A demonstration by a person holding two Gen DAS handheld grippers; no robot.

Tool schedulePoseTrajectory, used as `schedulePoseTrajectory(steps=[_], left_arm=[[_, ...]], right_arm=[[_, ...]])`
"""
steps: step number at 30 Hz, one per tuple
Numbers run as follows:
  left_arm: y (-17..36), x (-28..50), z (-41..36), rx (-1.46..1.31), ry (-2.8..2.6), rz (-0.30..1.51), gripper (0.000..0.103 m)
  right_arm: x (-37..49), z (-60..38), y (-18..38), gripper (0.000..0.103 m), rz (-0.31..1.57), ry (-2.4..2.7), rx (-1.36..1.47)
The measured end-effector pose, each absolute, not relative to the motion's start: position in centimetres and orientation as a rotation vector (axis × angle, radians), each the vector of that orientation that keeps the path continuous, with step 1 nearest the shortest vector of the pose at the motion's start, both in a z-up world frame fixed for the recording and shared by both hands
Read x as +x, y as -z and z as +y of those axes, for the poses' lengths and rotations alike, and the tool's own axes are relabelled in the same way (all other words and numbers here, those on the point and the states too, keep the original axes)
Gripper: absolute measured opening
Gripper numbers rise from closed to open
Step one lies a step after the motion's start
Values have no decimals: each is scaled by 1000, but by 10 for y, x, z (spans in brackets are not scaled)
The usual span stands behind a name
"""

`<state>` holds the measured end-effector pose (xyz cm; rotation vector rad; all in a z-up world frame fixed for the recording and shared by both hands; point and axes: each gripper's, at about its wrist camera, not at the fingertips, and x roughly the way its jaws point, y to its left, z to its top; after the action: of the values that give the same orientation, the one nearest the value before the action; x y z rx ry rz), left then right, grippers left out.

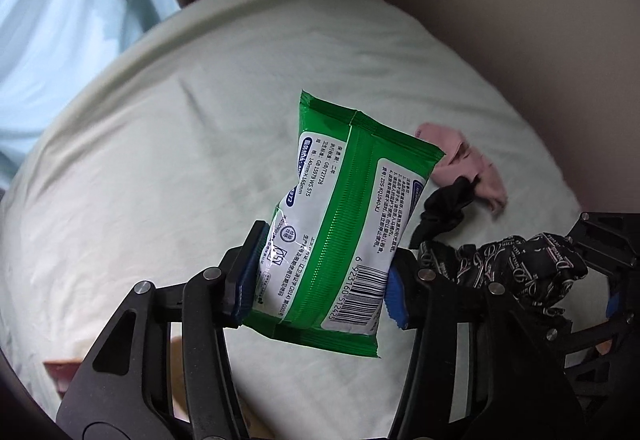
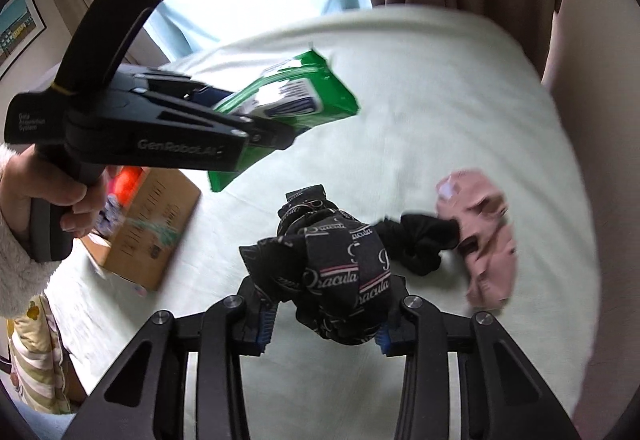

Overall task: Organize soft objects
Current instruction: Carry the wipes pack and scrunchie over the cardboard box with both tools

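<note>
Wipes pack (image 1: 340,224): light, squashy, slick film; left gripper (image 1: 320,276) clamps its lower body. Right gripper (image 2: 322,324) pinches printed black cloth (image 2: 340,272) (limp, bunched).

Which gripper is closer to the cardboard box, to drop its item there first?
Probably left. In the right wrist view, the left gripper with the green pack is near the cardboard box; the right gripper holds the black cloth farther away.
</note>
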<state>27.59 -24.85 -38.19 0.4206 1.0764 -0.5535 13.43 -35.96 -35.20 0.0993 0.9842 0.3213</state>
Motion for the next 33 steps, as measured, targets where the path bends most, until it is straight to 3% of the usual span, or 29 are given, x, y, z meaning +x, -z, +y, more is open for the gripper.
schedulePoseTrajectory(steps=[11, 17, 24, 33], left_arm=[[242, 225, -189, 277, 459, 966, 48], [192, 196, -129, 182, 387, 930, 48], [180, 180, -43, 84, 288, 945, 48], [196, 178, 73, 29, 181, 989, 48]], right_arm=[[111, -328, 211, 36, 856, -253, 55], [104, -290, 157, 36, 820, -256, 47], [111, -216, 140, 36, 811, -316, 41], [139, -107, 173, 36, 896, -404, 48]])
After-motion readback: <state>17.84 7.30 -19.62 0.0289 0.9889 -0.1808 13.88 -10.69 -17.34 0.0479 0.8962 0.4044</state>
